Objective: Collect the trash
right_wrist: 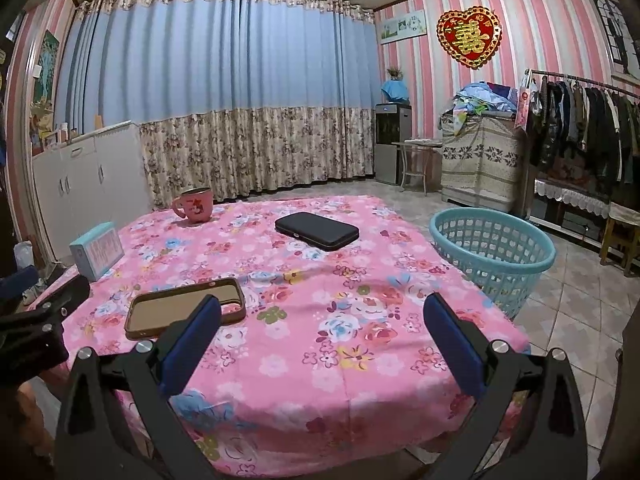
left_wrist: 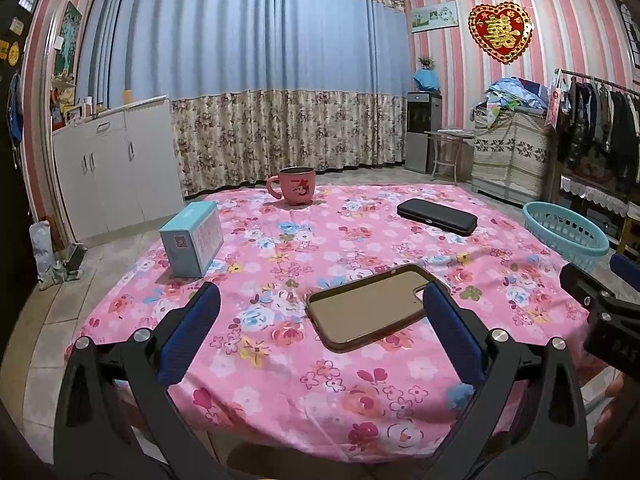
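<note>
Left wrist view: the left tool (left_wrist: 320, 312) is gaping wide, gripping nothing; a phone case (left_wrist: 368, 307) is lying near the surface's (left_wrist: 280, 360) front edge. The right tool (right_wrist: 322, 320) is likewise hanging wide open, empty.

Each hand-held gripper, the left (left_wrist: 320, 304) and the right (right_wrist: 322, 312), is built of matte black angular arms. Deep blue ribbed pads (left_wrist: 191, 332) are fitted to the fingers, and round silver screws (left_wrist: 499, 336) are set at the joints.

Pretty clearly someone's home, a lived-in bedroom: pink striped wallpaper (right_wrist: 540, 20), long curtains (right_wrist: 224, 92), a packed clothes rack (right_wrist: 580, 128), and a floral cloth (right_wrist: 320, 280) over the bench.
</note>
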